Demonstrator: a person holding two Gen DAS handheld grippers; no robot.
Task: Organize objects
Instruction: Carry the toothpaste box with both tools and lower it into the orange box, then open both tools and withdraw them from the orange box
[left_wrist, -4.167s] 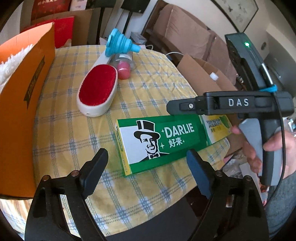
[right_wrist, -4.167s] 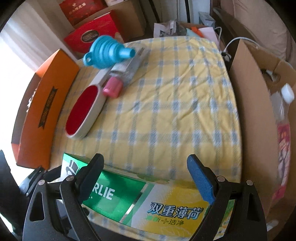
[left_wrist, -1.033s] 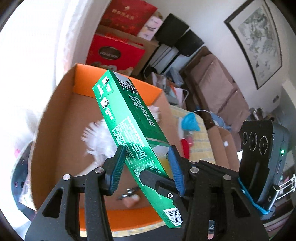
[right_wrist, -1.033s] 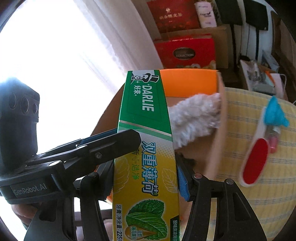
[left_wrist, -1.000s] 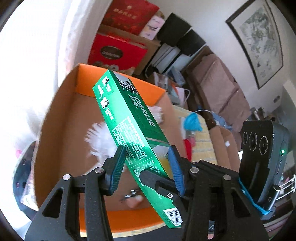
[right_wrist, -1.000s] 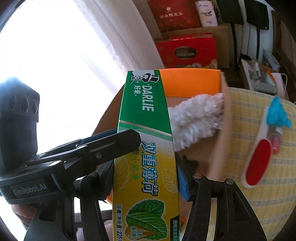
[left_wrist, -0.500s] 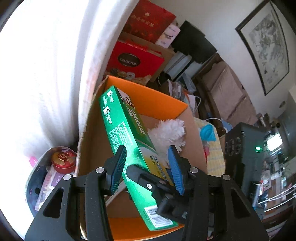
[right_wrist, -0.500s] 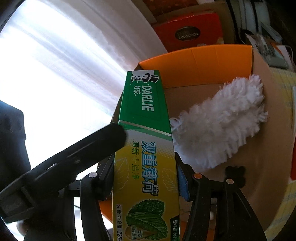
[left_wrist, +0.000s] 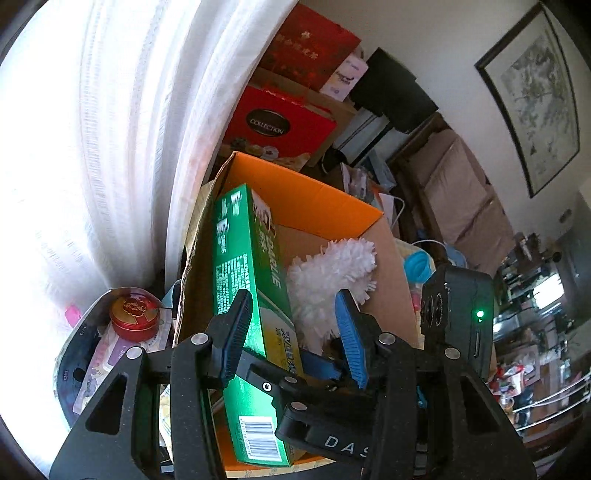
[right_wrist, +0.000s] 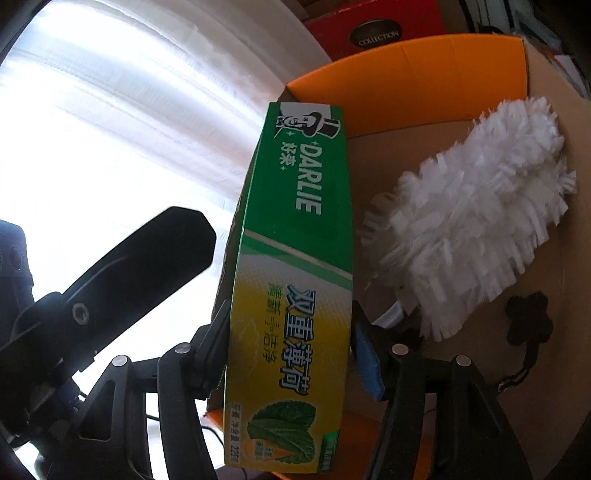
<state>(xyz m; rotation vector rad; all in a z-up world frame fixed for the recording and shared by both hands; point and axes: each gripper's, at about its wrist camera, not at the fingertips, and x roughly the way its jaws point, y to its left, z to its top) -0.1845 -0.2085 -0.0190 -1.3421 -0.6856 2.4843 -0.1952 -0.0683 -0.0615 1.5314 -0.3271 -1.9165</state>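
The green and yellow Darlie toothpaste box (left_wrist: 251, 295) (right_wrist: 295, 258) lies slanted inside the orange cardboard box (left_wrist: 295, 184) (right_wrist: 406, 74), next to a white fluffy duster (left_wrist: 332, 273) (right_wrist: 480, 206). My left gripper (left_wrist: 293, 334) is open above it. The toothpaste box sits by the left pad, and the duster shows in the gap before the blue right pad. In the right wrist view, a left finger (right_wrist: 147, 251) stands off to the box's left. My right gripper (right_wrist: 291, 339) straddles the yellow end. Its jaws are opening and the box has tilted loosely between them.
A white curtain (left_wrist: 92, 147) hangs left of the orange box. A red round tin (left_wrist: 135, 314) sits on clutter below it. A red gift box (left_wrist: 280, 125) stands behind. A blue funnel (left_wrist: 417, 266) shows past the box's right wall. A black strap (right_wrist: 528, 317) lies inside.
Both grippers brought the toothpaste box down into the orange box beside the duster. The left finger has slid off the box's face. The box has tilted between the right jaws.
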